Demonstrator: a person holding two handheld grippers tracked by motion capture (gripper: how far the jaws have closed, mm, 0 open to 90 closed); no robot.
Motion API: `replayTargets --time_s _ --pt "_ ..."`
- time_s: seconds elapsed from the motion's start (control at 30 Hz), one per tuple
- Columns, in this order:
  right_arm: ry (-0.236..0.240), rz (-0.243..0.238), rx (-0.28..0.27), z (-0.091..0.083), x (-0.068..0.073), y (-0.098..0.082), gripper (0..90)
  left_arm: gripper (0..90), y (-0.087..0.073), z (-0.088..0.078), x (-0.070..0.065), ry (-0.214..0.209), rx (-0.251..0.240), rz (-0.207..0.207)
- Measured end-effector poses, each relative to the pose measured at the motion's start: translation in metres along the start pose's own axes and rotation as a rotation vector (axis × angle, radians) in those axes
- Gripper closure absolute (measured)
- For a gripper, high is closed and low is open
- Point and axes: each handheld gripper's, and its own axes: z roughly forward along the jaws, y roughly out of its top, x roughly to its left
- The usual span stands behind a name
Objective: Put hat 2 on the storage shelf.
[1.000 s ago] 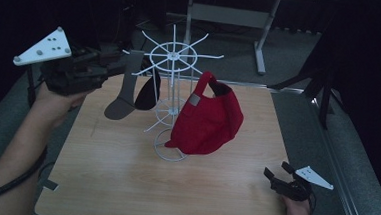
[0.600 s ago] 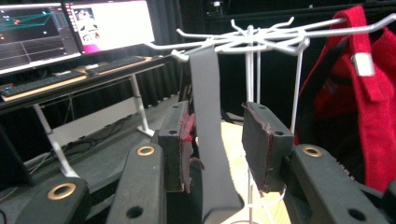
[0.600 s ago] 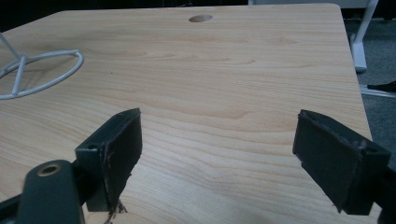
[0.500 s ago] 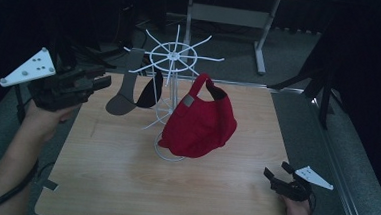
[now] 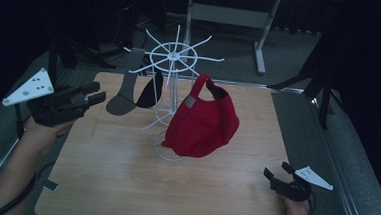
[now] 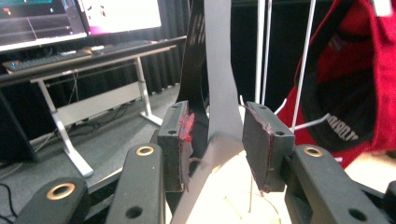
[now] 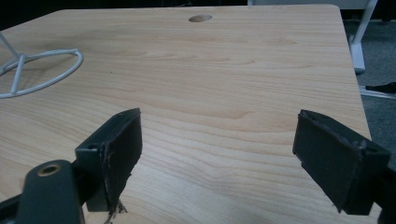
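L gripper, jaws narrow, empty, aimed at grey cap's brim, prob untouched; line up brim between pads before squeezing. R gripper wide, idle.

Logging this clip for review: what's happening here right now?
A person works at a wooden table with a gripper in each hand. The left gripper points at a grey cap hanging on a white wire rack; its jaws stand apart, not gripping. A red cap hangs alongside. The right gripper sits open over the table's near corner.
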Motion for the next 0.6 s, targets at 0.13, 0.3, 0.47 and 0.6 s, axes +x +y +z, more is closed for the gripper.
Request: replayTargets --time_s 0.13,0.3,0.47,0.6 --pt "0.001 0.0 0.001 0.0 0.0 0.0 15.5 62.2 -0.013 0.0 0.0 0.011 0.009 -0.016" --pt "0.002 0.0 0.0 0.0 0.0 0.0 15.5 62.2 -0.031 -0.001 -0.002 0.012 0.015 -0.019" --pt "0.002 0.002 0.002 0.0 0.0 0.0 15.5 62.1 -0.049 -0.001 -0.007 0.018 0.03 -0.015" --pt "0.003 0.001 0.001 0.0 0.0 0.0 15.5 62.1 -0.069 -0.004 -0.01 0.018 0.022 -0.047"
